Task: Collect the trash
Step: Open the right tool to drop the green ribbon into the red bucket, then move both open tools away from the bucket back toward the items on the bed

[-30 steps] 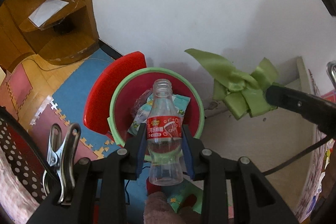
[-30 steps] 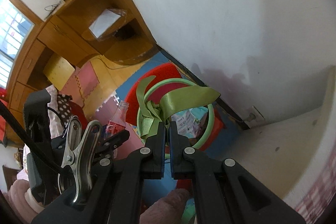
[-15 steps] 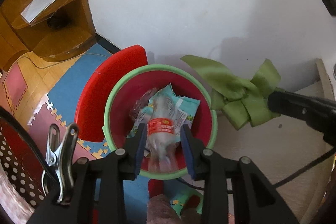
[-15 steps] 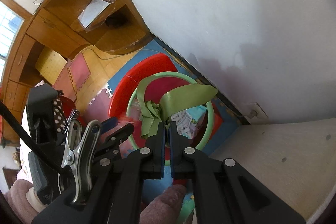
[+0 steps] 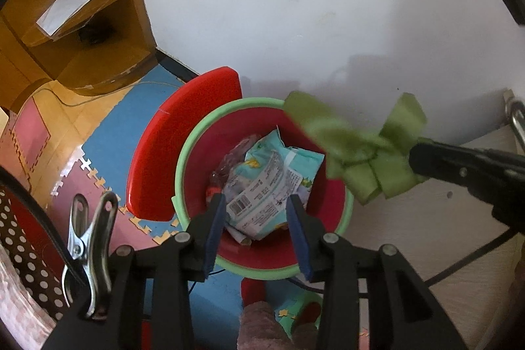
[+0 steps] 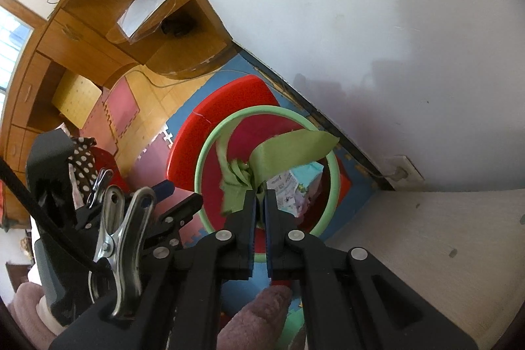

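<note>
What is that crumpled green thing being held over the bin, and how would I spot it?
Find the red bin with the pale green rim on the floor against the white wall. Just above that rim, the right gripper pinches a knotted green ribbon. Unlike the printed wrappers inside, it is plain, glossy and looped.

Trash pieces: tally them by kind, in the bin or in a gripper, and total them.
Green ribbon bow, pinched in the right gripper over the red bin: 1
Printed snack wrapper in the bin: 1
Clear plastic bottle, mostly hidden beside the wrapper: 1
Total: 3
</note>
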Tool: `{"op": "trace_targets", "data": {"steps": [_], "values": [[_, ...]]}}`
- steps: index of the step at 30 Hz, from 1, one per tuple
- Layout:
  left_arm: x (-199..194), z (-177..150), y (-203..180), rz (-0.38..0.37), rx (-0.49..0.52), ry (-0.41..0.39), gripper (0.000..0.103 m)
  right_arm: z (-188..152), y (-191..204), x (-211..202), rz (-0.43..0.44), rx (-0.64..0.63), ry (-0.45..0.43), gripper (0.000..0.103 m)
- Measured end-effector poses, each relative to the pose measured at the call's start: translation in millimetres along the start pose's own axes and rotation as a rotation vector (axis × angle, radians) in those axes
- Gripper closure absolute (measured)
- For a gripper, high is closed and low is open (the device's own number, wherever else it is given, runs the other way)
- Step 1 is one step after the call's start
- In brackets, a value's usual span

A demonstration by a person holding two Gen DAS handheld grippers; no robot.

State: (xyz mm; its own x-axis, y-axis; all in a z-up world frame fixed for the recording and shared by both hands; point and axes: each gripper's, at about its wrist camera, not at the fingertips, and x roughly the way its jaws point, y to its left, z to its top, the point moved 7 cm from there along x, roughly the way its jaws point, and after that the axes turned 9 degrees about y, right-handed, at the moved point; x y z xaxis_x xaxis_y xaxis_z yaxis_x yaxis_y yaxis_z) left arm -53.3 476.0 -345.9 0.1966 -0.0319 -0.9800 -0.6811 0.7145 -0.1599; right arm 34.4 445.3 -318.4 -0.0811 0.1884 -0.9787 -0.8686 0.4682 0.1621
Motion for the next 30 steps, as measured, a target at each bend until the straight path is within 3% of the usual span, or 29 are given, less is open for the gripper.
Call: {"op": "trace_targets", "data": {"steps": [6,20,30], "values": [[-7.1,-3.2,0.9,-0.006,-0.003,-0.003,0.063,0.3,2.7,0.6,0.015,0.017,-0.004,0.086],[-27.4,-11.8,-3.6,-0.022,0.022,-0.022,0.063,-15.4,12.2,-13.4,0.015,0.024,-0.033,0.085],[-53.1,-24.1,-13.2,-0.034,0.051,-0.045,0.063,-36.1,18.1,-41.2,0.009,0.02,-0.106,0.085]]}}
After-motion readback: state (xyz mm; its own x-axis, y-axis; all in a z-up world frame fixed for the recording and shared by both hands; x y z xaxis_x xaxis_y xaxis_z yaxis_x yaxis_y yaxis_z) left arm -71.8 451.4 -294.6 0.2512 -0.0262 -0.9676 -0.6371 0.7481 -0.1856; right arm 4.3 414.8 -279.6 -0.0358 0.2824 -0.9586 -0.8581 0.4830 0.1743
